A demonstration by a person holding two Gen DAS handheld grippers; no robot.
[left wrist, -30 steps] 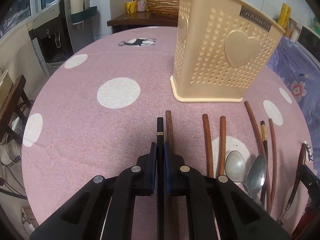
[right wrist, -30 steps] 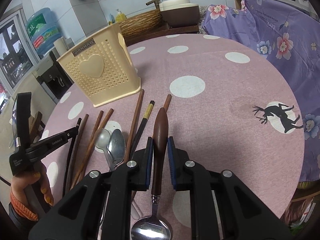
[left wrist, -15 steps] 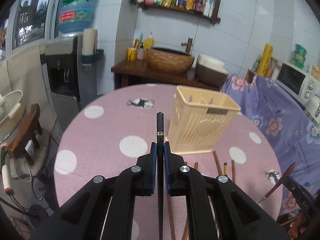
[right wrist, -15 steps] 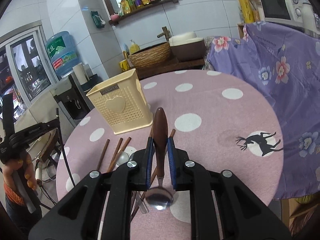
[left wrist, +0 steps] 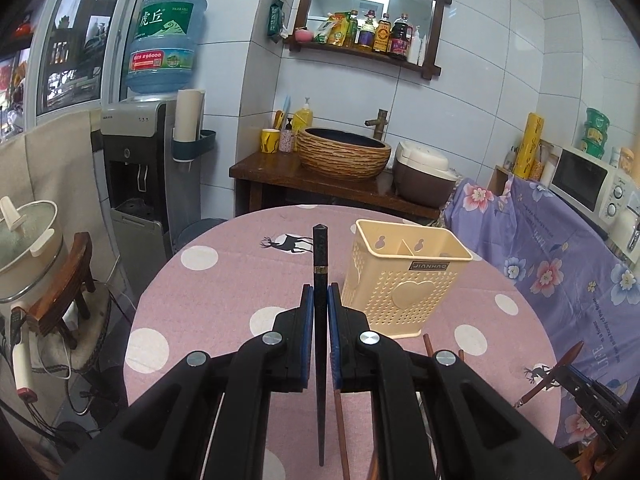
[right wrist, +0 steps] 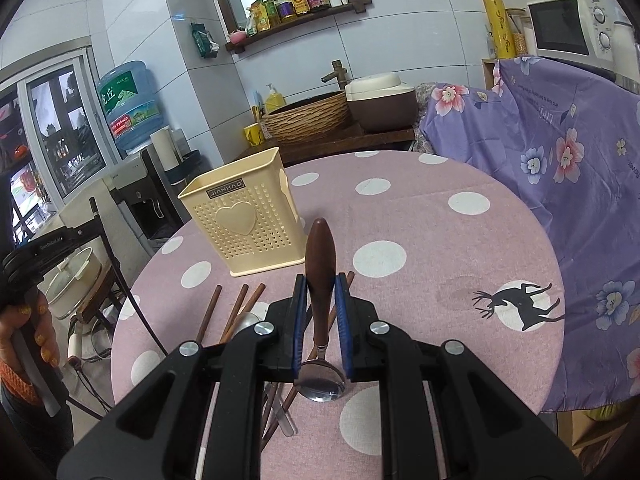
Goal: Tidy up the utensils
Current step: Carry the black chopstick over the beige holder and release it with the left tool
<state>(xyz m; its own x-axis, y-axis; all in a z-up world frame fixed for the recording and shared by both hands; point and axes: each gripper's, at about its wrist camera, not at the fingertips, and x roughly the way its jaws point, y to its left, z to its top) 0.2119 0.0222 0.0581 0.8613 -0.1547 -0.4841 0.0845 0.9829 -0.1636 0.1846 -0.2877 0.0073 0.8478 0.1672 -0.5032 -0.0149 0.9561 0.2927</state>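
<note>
While clamping a black chopstick [left wrist: 320,276], the left gripper [left wrist: 318,300] is hovering just left of the holder [left wrist: 400,280]. Right of the holder, the right gripper [right wrist: 320,292] is squeezing a wooden-handled spoon [right wrist: 320,264].

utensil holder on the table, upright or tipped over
Upright. The beige utensil holder stands on its base on the pink tablecloth, open top facing up; the right wrist view agrees.

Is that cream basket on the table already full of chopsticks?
No, the cream basket shows only bare compartments from above, and the black chopstick sits clamped in the left tongs.
</note>
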